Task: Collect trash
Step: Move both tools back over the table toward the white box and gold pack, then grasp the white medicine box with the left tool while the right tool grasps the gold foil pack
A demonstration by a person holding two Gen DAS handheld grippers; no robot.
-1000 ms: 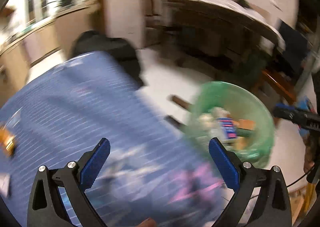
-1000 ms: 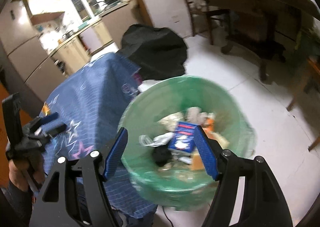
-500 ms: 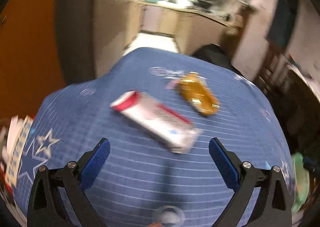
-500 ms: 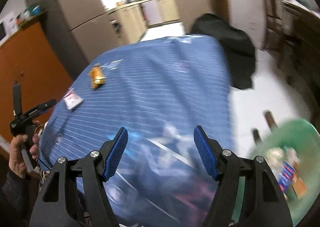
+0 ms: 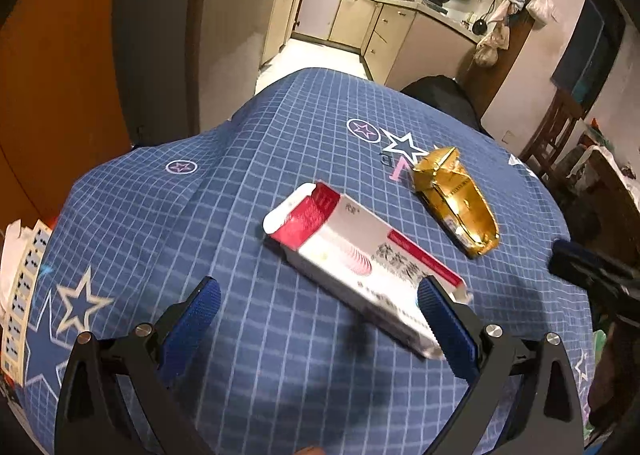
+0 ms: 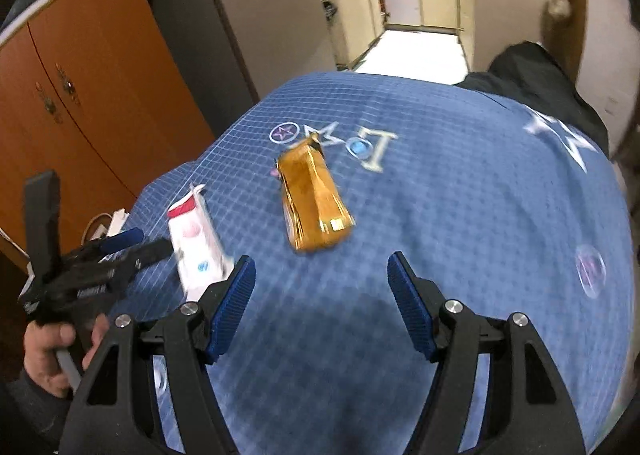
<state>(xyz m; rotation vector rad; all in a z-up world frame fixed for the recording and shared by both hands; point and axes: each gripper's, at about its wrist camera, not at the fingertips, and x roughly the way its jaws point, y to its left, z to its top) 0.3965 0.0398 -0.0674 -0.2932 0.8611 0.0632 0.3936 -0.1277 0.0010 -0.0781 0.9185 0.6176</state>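
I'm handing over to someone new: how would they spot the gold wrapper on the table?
Find the table under the blue grid-patterned cloth with stars. Two pieces of trash lie near its middle. The crumpled shiny gold foil packet lies beside the long white-and-red cardboard box, apart from it, and is the only metallic one.

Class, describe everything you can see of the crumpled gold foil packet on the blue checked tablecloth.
The crumpled gold foil packet looks like shiny, creased foil, long and narrowing to a pinched, folded far end. It lies flat on the blue checked tablecloth, beside the star prints and apart from the red and white carton. Nothing grips it.
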